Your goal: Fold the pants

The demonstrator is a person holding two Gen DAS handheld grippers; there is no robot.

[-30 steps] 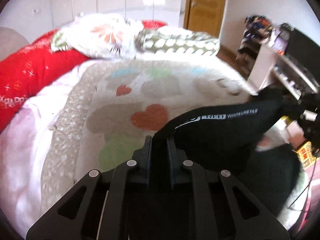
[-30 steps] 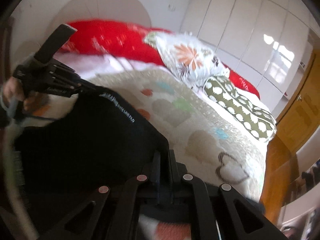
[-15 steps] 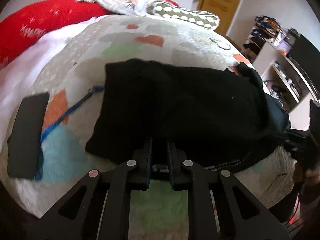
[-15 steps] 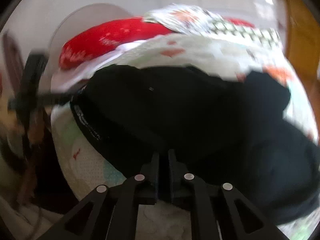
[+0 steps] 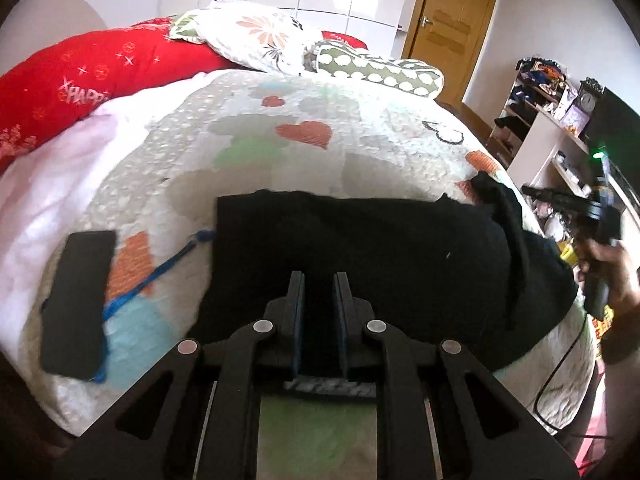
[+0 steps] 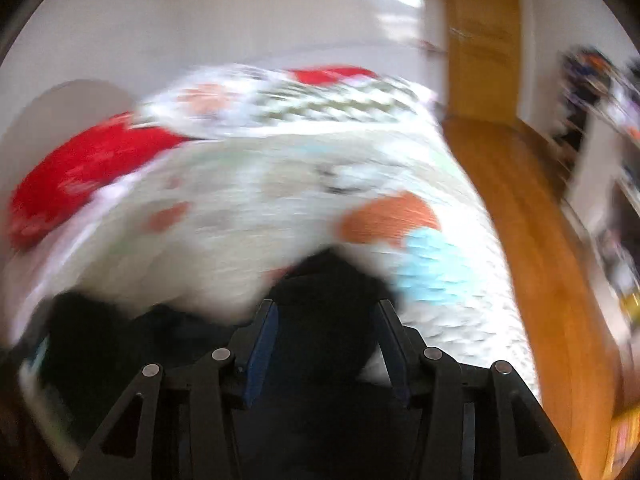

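Observation:
The black pants (image 5: 360, 256) lie folded flat across the near part of the quilted bed (image 5: 304, 152), with a rumpled end at the right. My left gripper (image 5: 319, 280) is slightly open just above the near edge of the pants and holds nothing. My right gripper (image 6: 326, 312) is open wide over a black bunch of the pants (image 6: 332, 280); that view is blurred. The right gripper also shows in a hand at the far right of the left wrist view (image 5: 596, 216), off the bed's edge.
A black phone (image 5: 76, 300) and a blue cord (image 5: 156, 276) lie on the quilt left of the pants. A red blanket (image 5: 80, 84) and pillows (image 5: 256, 36) are at the bed's head. Shelves (image 5: 552, 128) and a wooden door (image 5: 452, 20) stand to the right.
Both grippers let go of the pants and opened. The pants now lie flat on the bed. The left gripper drew back a little; the right gripper swung away to the right end.

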